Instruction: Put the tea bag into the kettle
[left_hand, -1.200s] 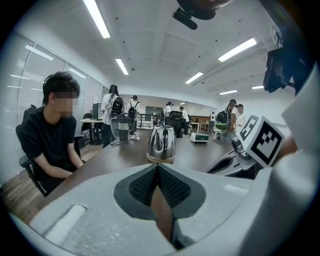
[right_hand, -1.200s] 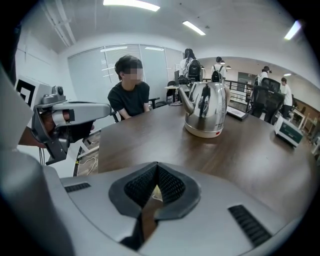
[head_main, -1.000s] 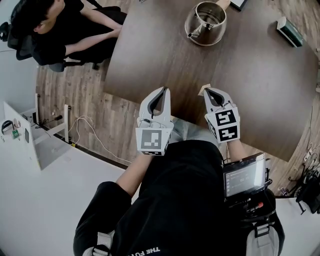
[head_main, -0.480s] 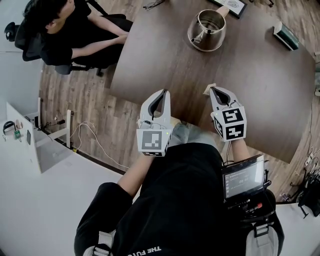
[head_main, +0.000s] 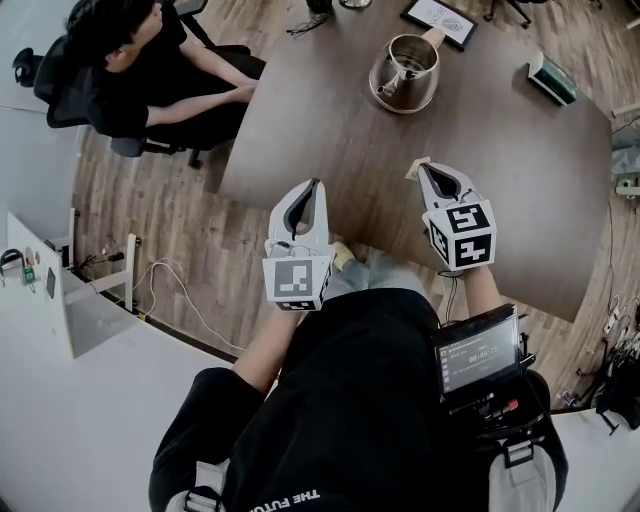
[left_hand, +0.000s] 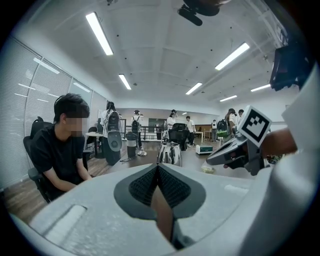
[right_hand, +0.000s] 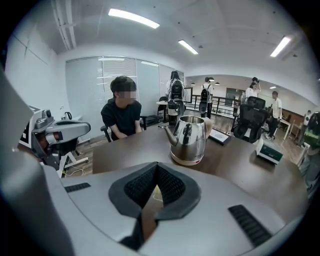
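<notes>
Frankly, my worry was the grip. The right gripper (head_main: 428, 172) was closed on what looked like just an edge of the tea bag (head_main: 413, 172), which stuck out past its tips. A quick swing toward the kettle (head_main: 405, 72), well apart across the table (head_main: 520, 180), could shake it loose. The left gripper (head_main: 308, 192) hung alongside, jaws together and empty, and both pointed forward at the table's near edge.

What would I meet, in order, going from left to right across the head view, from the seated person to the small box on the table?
seated person → left gripper → kettle → green and white box
</notes>
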